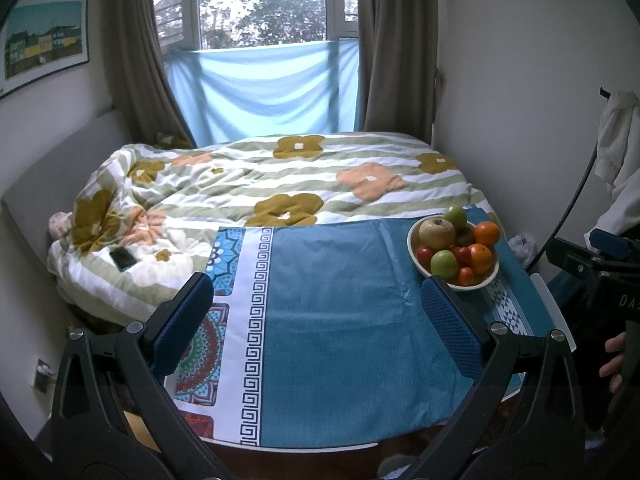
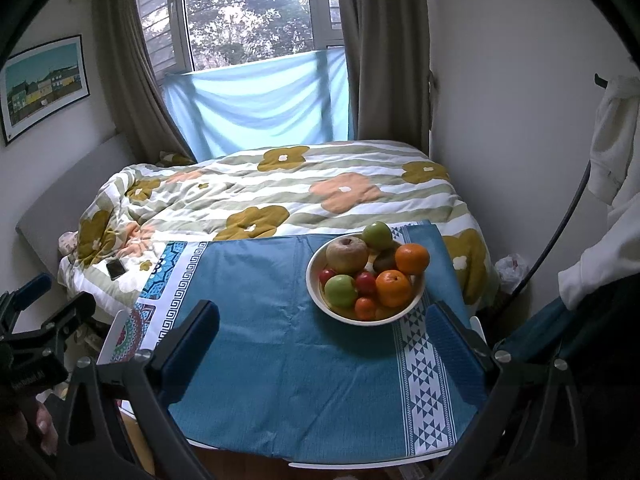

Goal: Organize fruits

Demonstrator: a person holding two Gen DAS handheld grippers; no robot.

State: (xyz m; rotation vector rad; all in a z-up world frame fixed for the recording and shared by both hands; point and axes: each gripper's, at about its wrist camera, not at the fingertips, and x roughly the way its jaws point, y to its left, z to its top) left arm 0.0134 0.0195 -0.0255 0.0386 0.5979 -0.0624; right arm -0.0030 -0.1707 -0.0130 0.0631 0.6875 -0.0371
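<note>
A cream bowl (image 2: 320, 300) full of fruit stands on a table with a blue patterned cloth (image 2: 280, 360). In it are a brownish apple (image 2: 346, 255), two green apples (image 2: 340, 290), two oranges (image 2: 393, 288) and small red fruits (image 2: 365, 283). The bowl also shows at the right in the left wrist view (image 1: 490, 276). My left gripper (image 1: 316, 320) is open and empty above the cloth, left of the bowl. My right gripper (image 2: 324, 344) is open and empty, just in front of the bowl.
A bed with a flowered quilt (image 2: 280, 188) lies behind the table, with a black phone (image 2: 116, 269) on it. A window with curtains is at the back. White clothes (image 2: 616, 136) hang at the right wall.
</note>
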